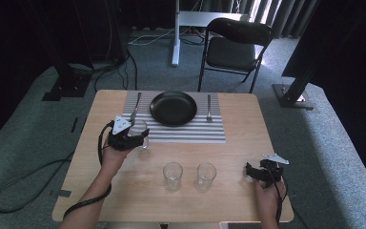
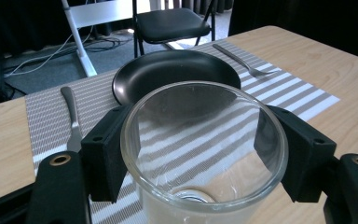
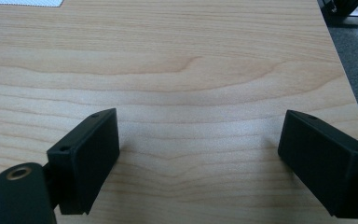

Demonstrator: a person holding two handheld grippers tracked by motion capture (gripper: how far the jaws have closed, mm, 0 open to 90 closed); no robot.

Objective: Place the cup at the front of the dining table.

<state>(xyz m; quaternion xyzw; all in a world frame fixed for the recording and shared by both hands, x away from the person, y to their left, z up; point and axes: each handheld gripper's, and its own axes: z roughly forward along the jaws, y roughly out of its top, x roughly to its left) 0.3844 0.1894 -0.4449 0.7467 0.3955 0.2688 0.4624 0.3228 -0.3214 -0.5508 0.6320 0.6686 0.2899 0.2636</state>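
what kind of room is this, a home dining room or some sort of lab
Probably a lab or studio staged as a dining spot: one wooden table on grey carpet, dark curtains around, loose cables on the floor, and a folding chair.

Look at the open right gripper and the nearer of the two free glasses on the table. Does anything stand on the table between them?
Nothing visible does. In the high view, bare wood separates the right gripper from the nearer glass. The second free glass stands beyond it, and the left gripper grips a third glass at the placemat.

three glasses [image 1: 172,175], two forks [image 1: 208,108], one plate [image 1: 173,108]
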